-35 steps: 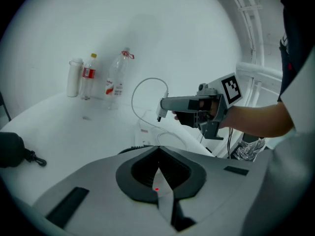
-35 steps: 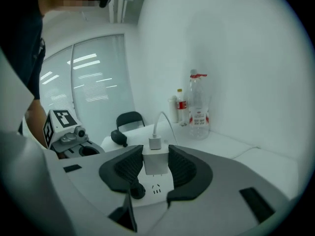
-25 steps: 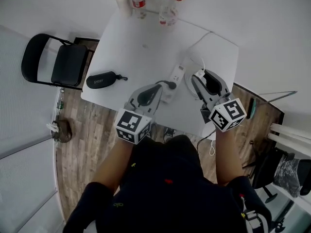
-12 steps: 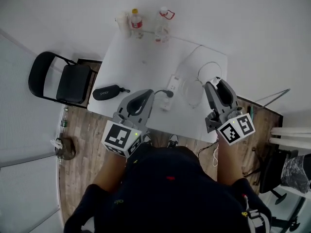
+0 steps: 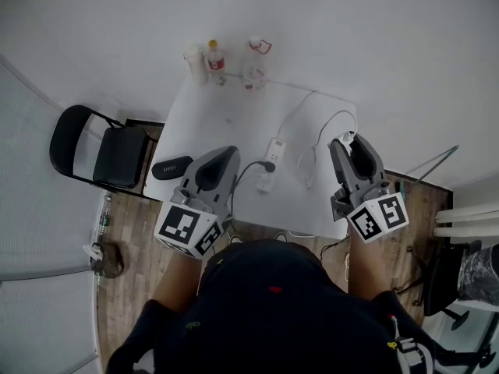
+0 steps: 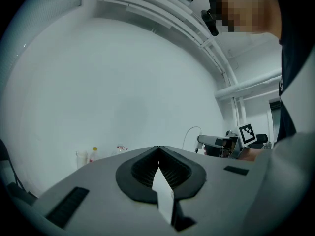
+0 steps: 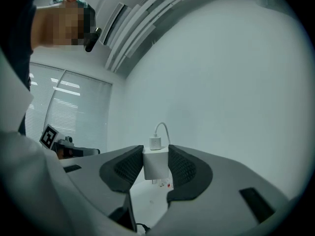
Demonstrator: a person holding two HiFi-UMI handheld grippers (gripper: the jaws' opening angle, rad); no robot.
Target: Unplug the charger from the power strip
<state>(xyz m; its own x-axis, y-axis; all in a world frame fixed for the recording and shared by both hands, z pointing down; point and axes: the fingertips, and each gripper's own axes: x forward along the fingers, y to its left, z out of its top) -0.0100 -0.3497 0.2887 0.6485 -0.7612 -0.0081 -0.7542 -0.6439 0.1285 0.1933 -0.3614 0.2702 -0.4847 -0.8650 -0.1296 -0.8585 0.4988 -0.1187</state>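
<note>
The white power strip (image 5: 272, 148) lies on the white table (image 5: 210, 115), with a black plug (image 5: 269, 164) and its cord in it. My right gripper (image 5: 348, 145) is high above the table's right part, shut on the white charger (image 5: 344, 136). In the right gripper view the charger (image 7: 156, 162) sits squarely between the pads, prongs bare below it. Its white cable (image 7: 160, 130) rises from the top. My left gripper (image 5: 229, 154) hovers left of the strip and clear of it. Its tips (image 6: 158, 150) meet with nothing between the pads.
Two bottles (image 5: 216, 55) (image 5: 253, 57) and a cup (image 5: 193, 57) stand at the table's far edge. A black glasses case (image 5: 173, 167) lies front left. White cable loops (image 5: 312, 142) trail over the right side. A black folding chair (image 5: 101, 154) stands left of the table.
Both grippers have risen well above the table. The right one carried the charger up with it. The left one has lifted away from the power strip, which stayed on the table.
</note>
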